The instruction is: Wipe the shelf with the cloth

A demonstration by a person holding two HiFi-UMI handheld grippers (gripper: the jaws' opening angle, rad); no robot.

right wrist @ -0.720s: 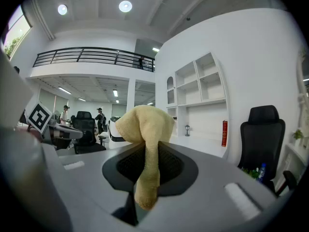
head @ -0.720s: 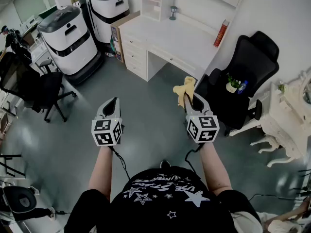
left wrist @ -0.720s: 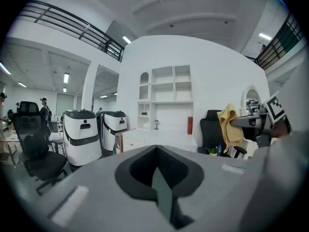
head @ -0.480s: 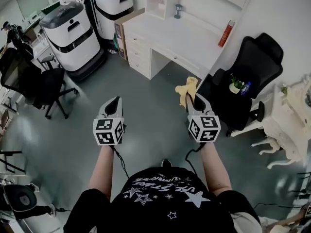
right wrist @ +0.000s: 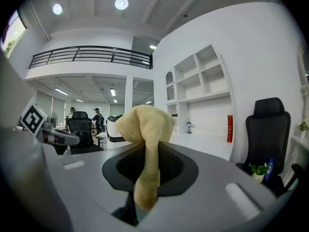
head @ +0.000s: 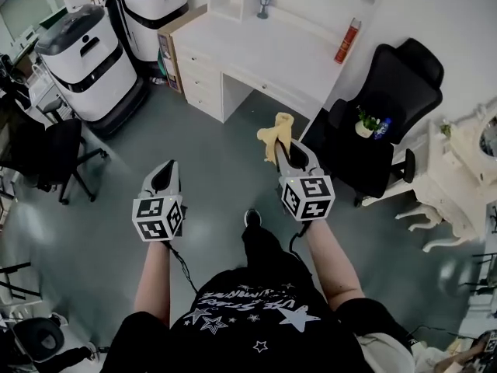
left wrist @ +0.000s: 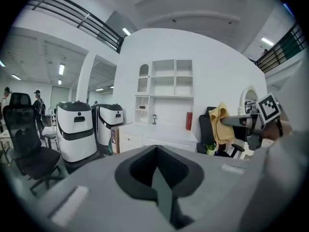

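Observation:
My right gripper (head: 284,148) is shut on a yellow cloth (head: 276,130), which bunches above its tip and hangs down between the jaws (right wrist: 145,149). The left gripper (head: 165,174) is shut with nothing in it; its jaws meet in a thin seam (left wrist: 161,197). Both are held in the air over the grey floor, a few steps from the white desk (head: 264,53) with its white shelf unit (left wrist: 166,88) on the wall behind. From the left gripper view the cloth (left wrist: 219,124) hangs off the right gripper at the right.
A red can (head: 346,40) and a small lamp (head: 265,5) stand on the desk. A black office chair (head: 380,123) holding a small plant and a bottle is right of it. Two white robot units (head: 81,61) stand at the left, another black chair (head: 46,150) farther left.
The view has shifted as the person steps forward; one foot now shows between the grippers. Both grippers sit lower and further left in the frame, still shut, the cloth still held.

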